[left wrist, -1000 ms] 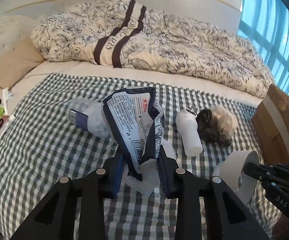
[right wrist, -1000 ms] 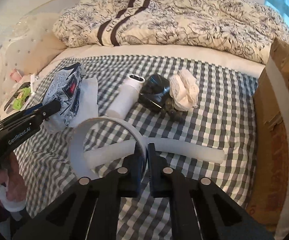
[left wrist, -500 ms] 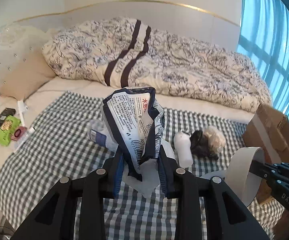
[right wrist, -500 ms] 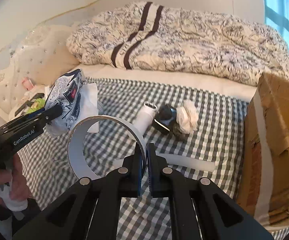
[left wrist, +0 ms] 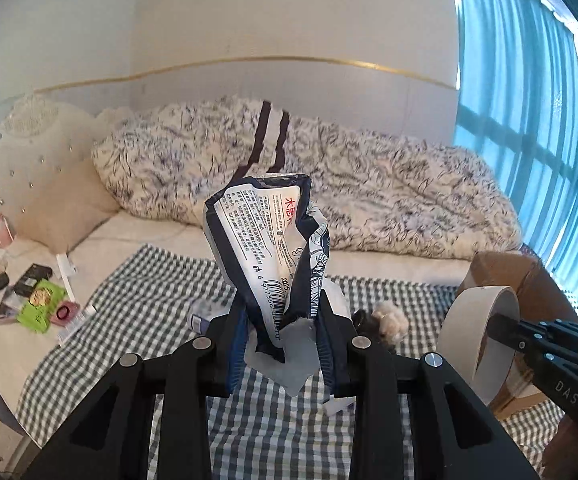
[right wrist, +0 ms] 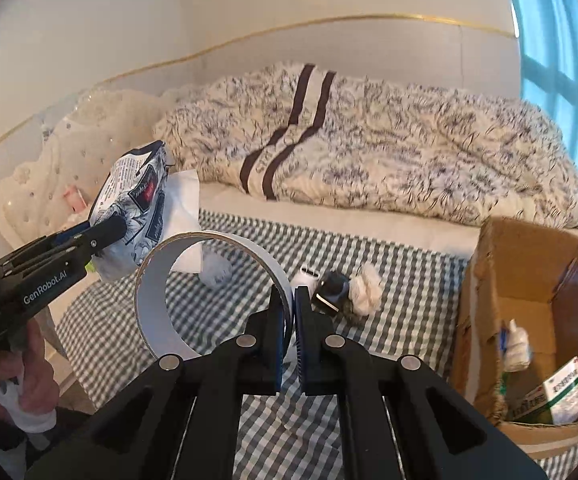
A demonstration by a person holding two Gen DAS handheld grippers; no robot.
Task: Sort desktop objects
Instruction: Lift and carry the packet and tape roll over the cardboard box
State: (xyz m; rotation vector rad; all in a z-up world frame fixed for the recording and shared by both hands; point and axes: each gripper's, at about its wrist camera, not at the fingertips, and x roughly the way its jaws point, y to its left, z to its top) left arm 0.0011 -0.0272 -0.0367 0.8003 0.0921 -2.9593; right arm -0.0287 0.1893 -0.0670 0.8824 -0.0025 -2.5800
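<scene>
My left gripper [left wrist: 281, 320] is shut on a crumpled blue-and-white snack packet [left wrist: 273, 248] with a white tissue [left wrist: 297, 360] pinched alongside it, held high above the checked cloth [left wrist: 137, 304]. From the right wrist the same packet [right wrist: 137, 212] shows at the left. My right gripper [right wrist: 292, 300] is shut on the rim of a white tape roll [right wrist: 193, 292], also lifted; the roll [left wrist: 477, 336] appears at the right in the left wrist view. On the cloth lie a white bottle [right wrist: 305, 276], a black object [right wrist: 331, 290] and a cream wad [right wrist: 367, 288].
An open cardboard box [right wrist: 529, 312] stands at the right, with a small bottle and a green-and-white packet inside. A patterned duvet [right wrist: 369, 152] covers the far side of the bed. Small items [left wrist: 37, 300] lie on the sheet at the left. A hand [right wrist: 5, 380] holds the left gripper.
Both grippers have risen well above the bed with their loads. The cloth and its objects look smaller and lower, and the inside of the box has come into view.
</scene>
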